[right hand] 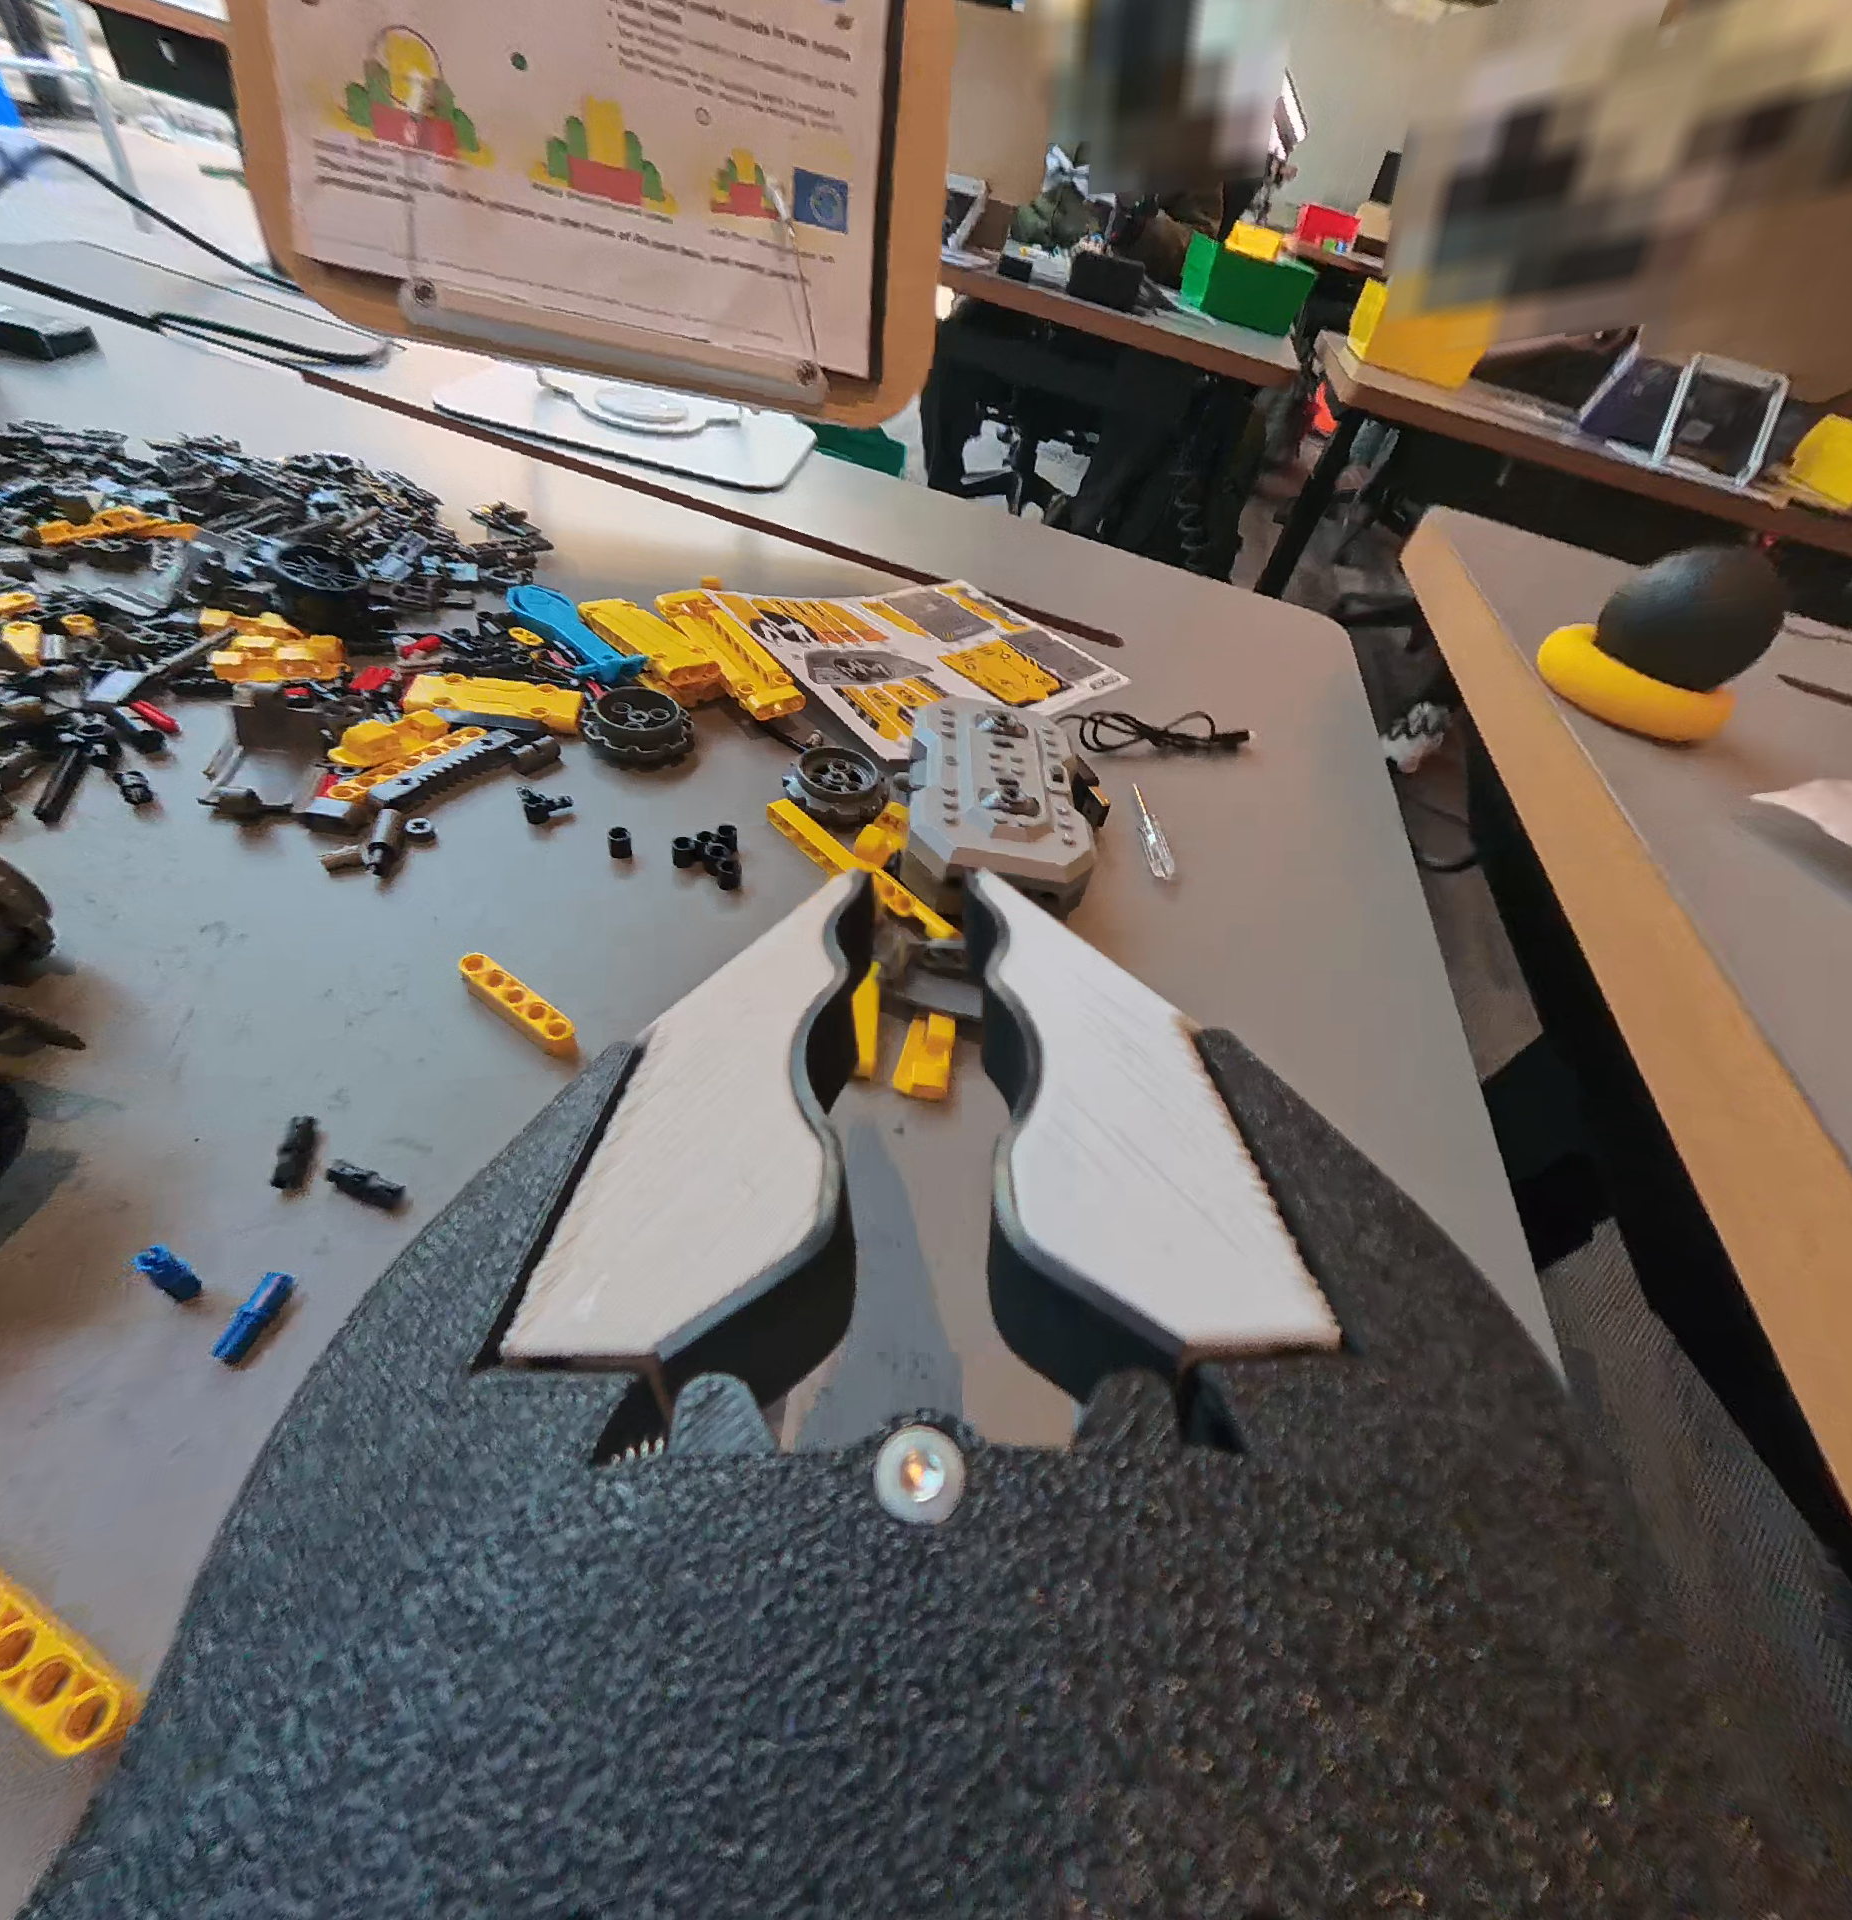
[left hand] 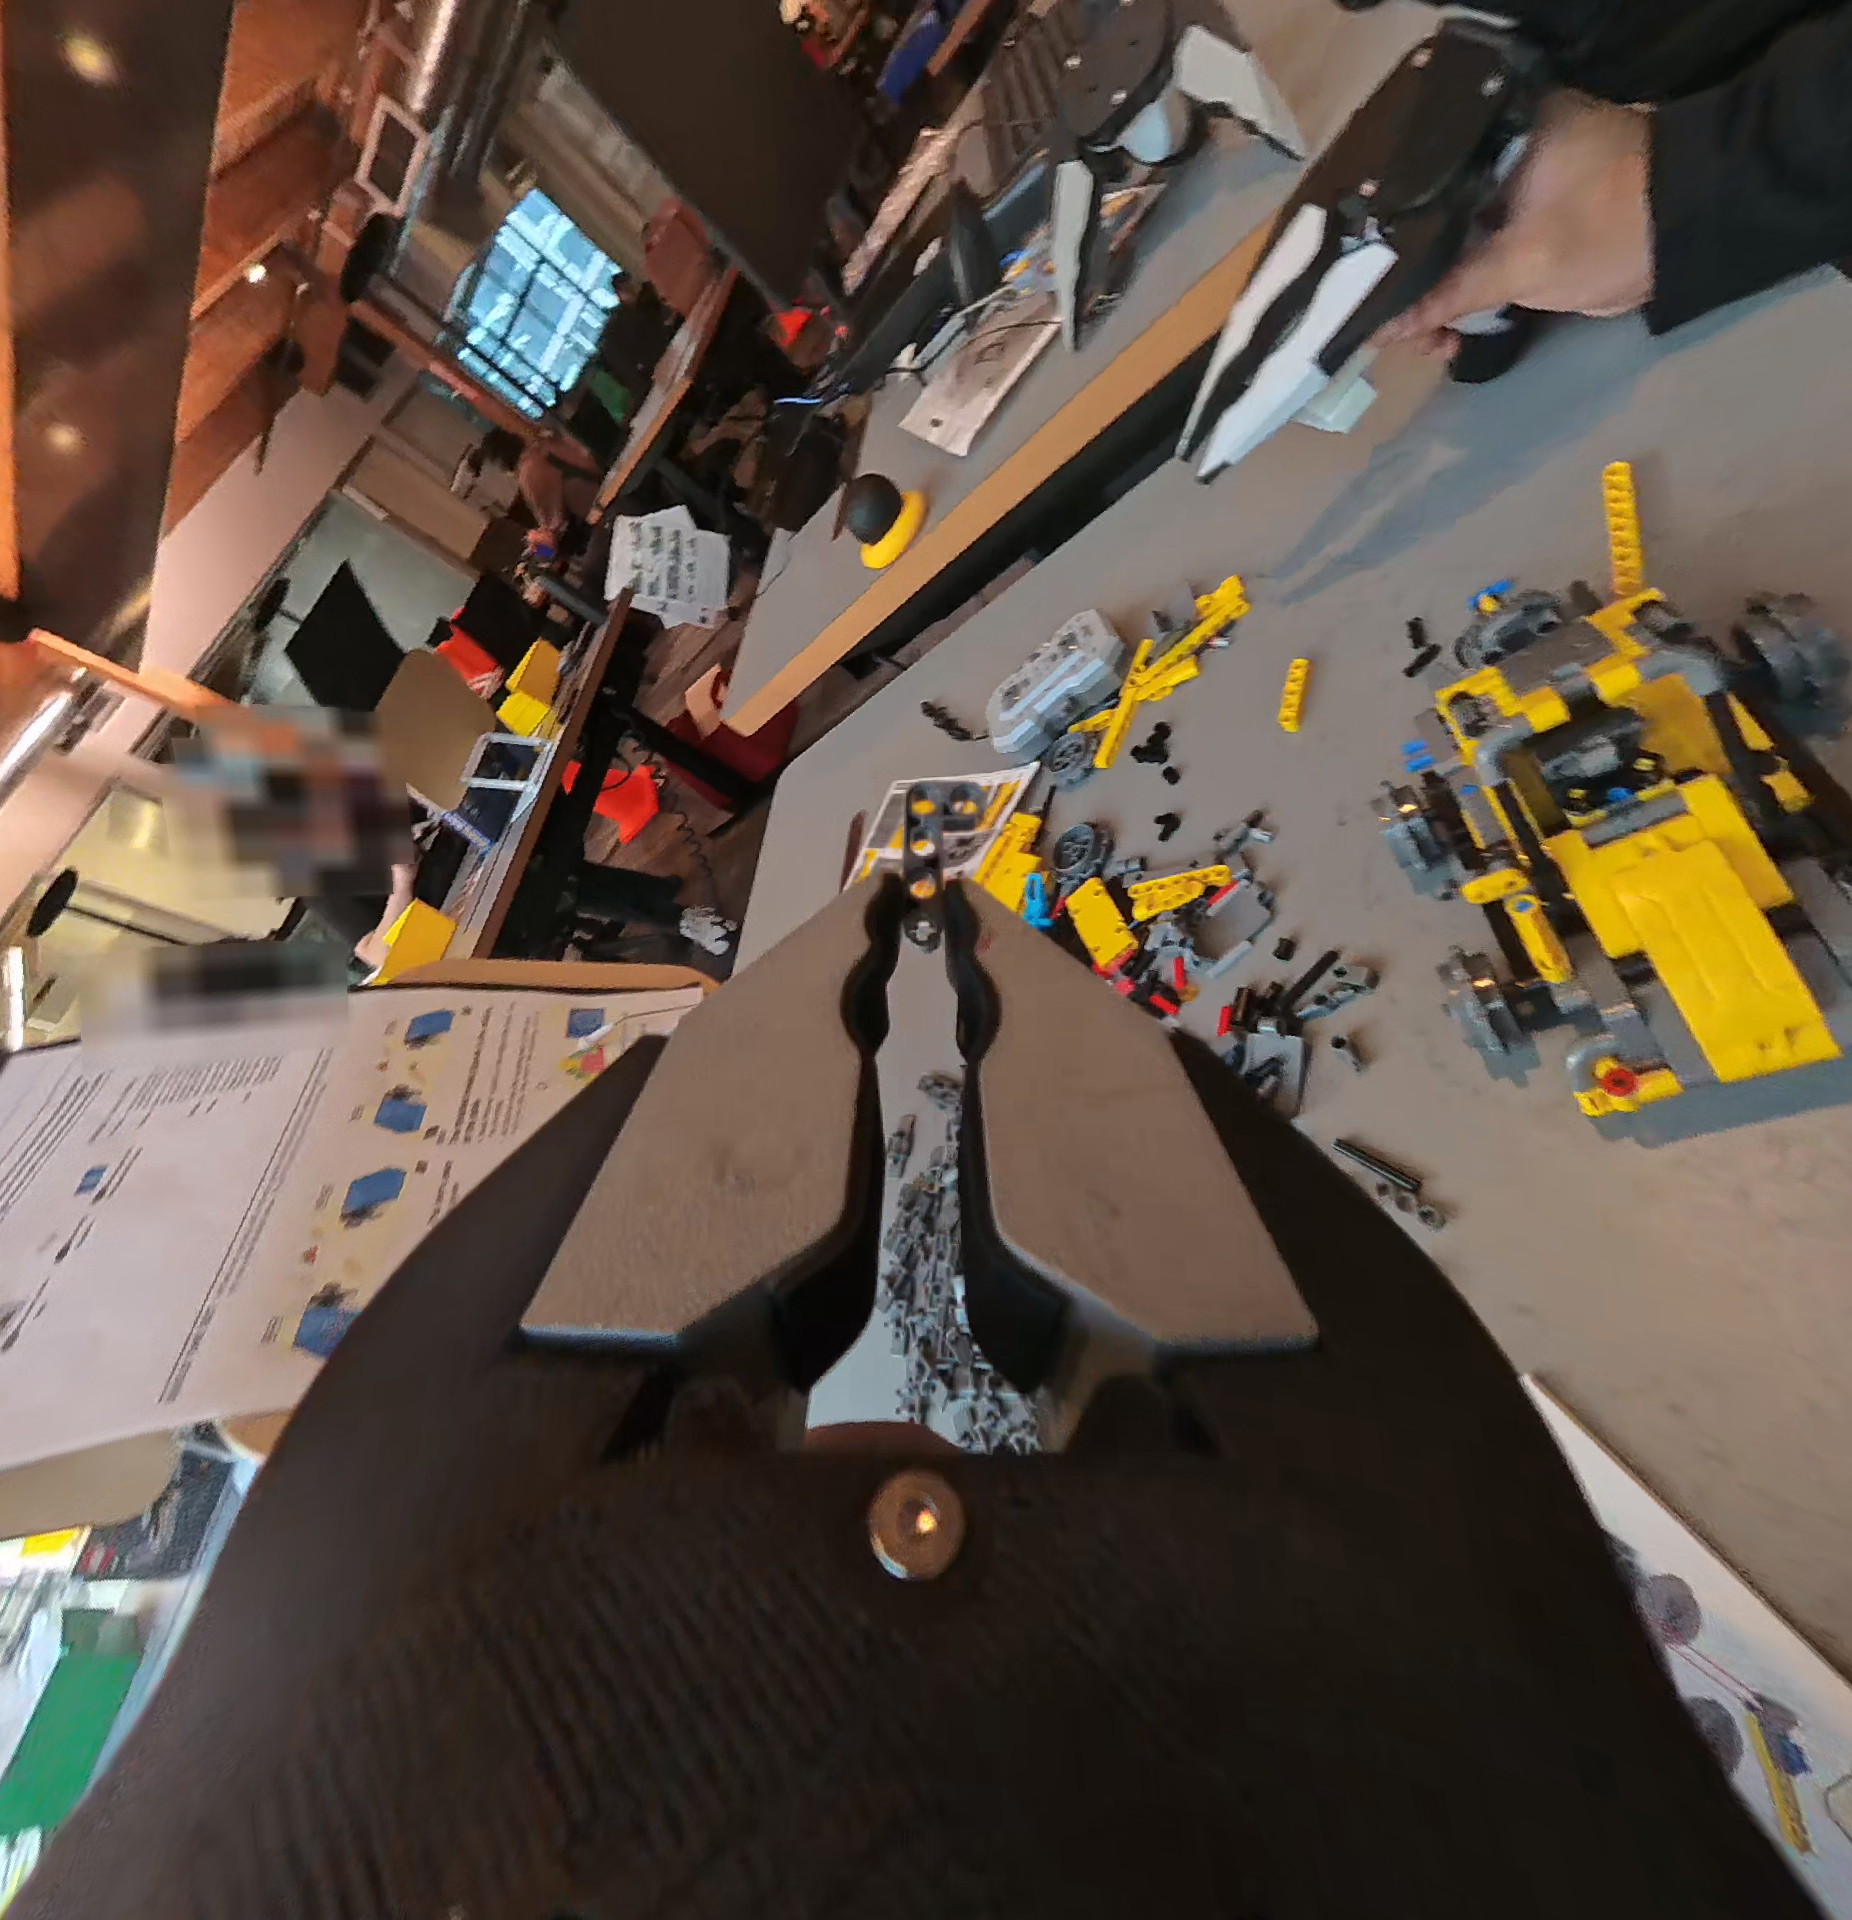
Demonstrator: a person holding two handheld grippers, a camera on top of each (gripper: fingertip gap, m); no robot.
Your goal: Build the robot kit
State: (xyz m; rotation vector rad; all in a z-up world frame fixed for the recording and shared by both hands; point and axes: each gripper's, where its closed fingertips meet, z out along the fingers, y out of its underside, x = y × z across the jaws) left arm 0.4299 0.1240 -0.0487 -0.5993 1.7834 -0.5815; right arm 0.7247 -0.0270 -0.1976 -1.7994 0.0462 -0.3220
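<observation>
My left gripper (left hand: 920,896) is shut on a short black holed beam (left hand: 924,840) with yellow pins, held above the grey table (left hand: 1524,1299). Below its tips lie a sticker sheet (left hand: 989,800) and loose yellow, grey and black parts (left hand: 1161,914). A half-built yellow and grey vehicle model (left hand: 1628,862) stands to the right. My right gripper (right hand: 920,883), white-fingered, is open and empty. It hovers over yellow beams (right hand: 922,1055) beside a grey battery hub (right hand: 1000,800). It also shows in the left wrist view (left hand: 1275,353), held by a hand.
A heap of black parts (right hand: 226,520) lies at the far left, with small grey parts (left hand: 943,1299) under my left gripper. An instruction sheet on a stand (right hand: 589,156) is at the back. A black ball on a yellow ring (right hand: 1670,644) sits on the neighbouring table. Spacing between my two grippers at the tips: around 35 centimeters.
</observation>
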